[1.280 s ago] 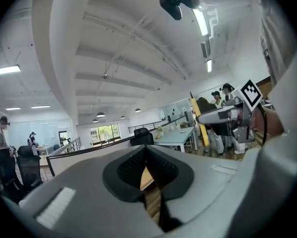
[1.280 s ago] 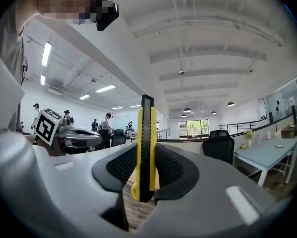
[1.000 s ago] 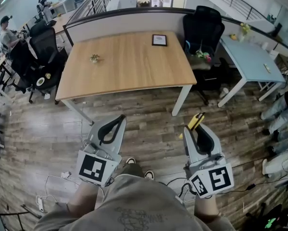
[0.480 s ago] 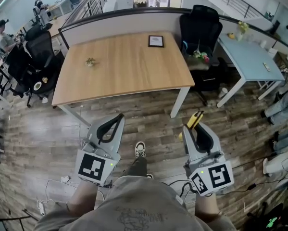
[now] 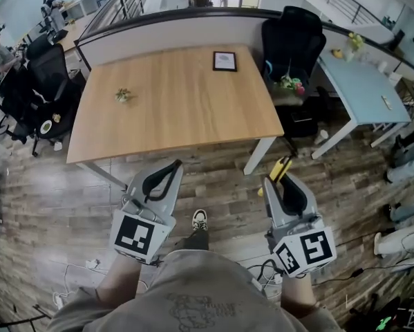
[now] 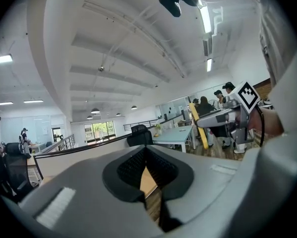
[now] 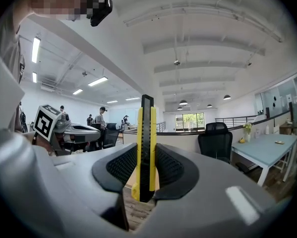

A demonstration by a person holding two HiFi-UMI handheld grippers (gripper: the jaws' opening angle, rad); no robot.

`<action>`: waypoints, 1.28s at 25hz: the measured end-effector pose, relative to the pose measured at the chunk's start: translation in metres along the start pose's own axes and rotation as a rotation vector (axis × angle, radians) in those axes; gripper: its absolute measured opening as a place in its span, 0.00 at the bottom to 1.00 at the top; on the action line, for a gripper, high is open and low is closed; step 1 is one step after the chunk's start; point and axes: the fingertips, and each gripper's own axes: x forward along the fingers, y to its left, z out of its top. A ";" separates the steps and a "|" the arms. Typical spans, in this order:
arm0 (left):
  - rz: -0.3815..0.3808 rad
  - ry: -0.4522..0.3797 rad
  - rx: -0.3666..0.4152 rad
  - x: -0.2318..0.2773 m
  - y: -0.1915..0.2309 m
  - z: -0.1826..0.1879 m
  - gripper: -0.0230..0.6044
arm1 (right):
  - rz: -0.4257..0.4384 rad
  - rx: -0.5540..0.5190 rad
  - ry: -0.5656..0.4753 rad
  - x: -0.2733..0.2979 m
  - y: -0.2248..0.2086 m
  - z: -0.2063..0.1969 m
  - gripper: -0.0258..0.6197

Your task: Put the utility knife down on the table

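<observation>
A yellow and black utility knife [image 7: 146, 143] stands upright between the pads of my right gripper [image 7: 147, 158], which is shut on it. In the head view its yellow tip [image 5: 282, 170] sticks out ahead of the right gripper [image 5: 280, 184], above the wooden floor and just short of the table's near right corner. The wooden table [image 5: 172, 109] lies ahead of both grippers. My left gripper [image 5: 173, 166] hovers near the table's front edge, its jaws shut with nothing between them [image 6: 146, 157]. The left gripper view also catches the knife [image 6: 194, 118] off to the right.
On the table lie a small framed picture [image 5: 224, 60] at the back and a small plant sprig [image 5: 122, 95] at the left. A black office chair [image 5: 293, 40] and a pale blue table [image 5: 359, 81] stand to the right, more chairs [image 5: 48, 68] to the left. Cables [image 5: 262, 272] trail on the floor.
The person has stepped forward, so the table's front edge is nearer to both grippers. The knife stays held in the right gripper; the left gripper stays shut.
</observation>
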 end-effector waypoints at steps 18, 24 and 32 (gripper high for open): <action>-0.056 -0.010 0.035 0.138 0.146 -0.007 0.03 | -0.041 0.000 0.025 0.190 -0.044 0.025 0.23; -0.058 -0.004 0.030 0.170 0.164 -0.013 0.03 | -0.046 0.000 0.046 0.222 -0.067 0.019 0.23; -0.028 0.003 0.053 0.229 0.178 -0.010 0.03 | -0.006 0.005 0.048 0.269 -0.117 0.017 0.23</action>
